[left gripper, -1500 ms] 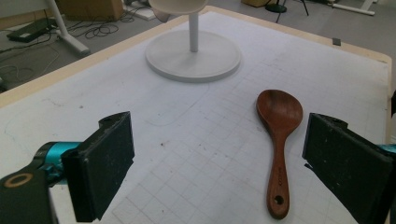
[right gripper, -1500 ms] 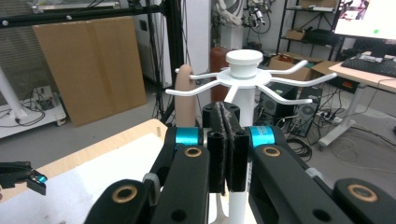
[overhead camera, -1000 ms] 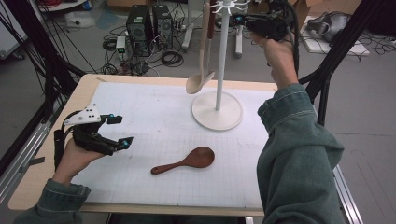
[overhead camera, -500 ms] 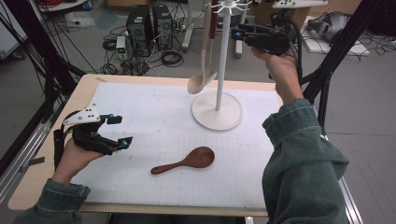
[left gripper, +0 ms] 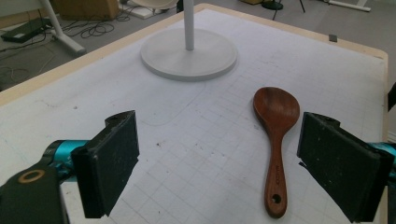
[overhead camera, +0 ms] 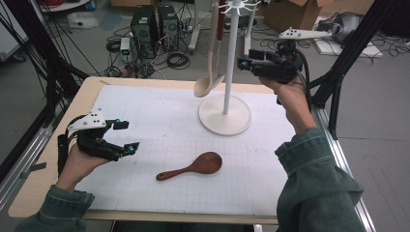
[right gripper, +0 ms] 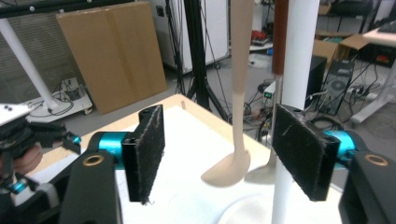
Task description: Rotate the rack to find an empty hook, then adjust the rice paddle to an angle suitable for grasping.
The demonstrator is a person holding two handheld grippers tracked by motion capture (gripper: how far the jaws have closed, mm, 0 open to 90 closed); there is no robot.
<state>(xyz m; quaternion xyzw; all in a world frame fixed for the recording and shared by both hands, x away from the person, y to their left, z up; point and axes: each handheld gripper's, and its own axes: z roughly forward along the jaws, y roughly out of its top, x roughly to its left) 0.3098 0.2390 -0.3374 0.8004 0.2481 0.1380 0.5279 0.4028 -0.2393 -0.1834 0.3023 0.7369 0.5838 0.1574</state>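
Note:
A dark wooden spoon point(overhead camera: 193, 167) lies flat on the white grid mat, bowl toward the stand; it also appears as the spoon point(left gripper: 275, 121) ahead of my left gripper point(left gripper: 229, 163). The left gripper point(overhead camera: 126, 136) rests open and empty at the mat's left edge. A white stand point(overhead camera: 232, 53) with a round base point(overhead camera: 225, 114) carries a hanging pale spoon point(overhead camera: 209, 72) and a brown-handled utensil point(overhead camera: 220, 19). My right gripper point(overhead camera: 244, 64) hovers open and empty beside the pole, at mid height. In the right gripper view, the pale spoon point(right gripper: 233, 172) hangs beyond the open right gripper point(right gripper: 219, 149), the pole point(right gripper: 292, 56) by the right pad.
The mat point(overhead camera: 159, 121) covers most of the wooden table point(overhead camera: 38, 188). Computer towers point(overhead camera: 150, 24), cables and a cardboard box point(overhead camera: 285, 14) sit on the floor behind. Black frame struts point(overhead camera: 338, 72) rise at the table's right.
My right gripper has come down from near the stand's top hooks to mid height beside the pole, still open. The left gripper and the dark spoon have not moved.

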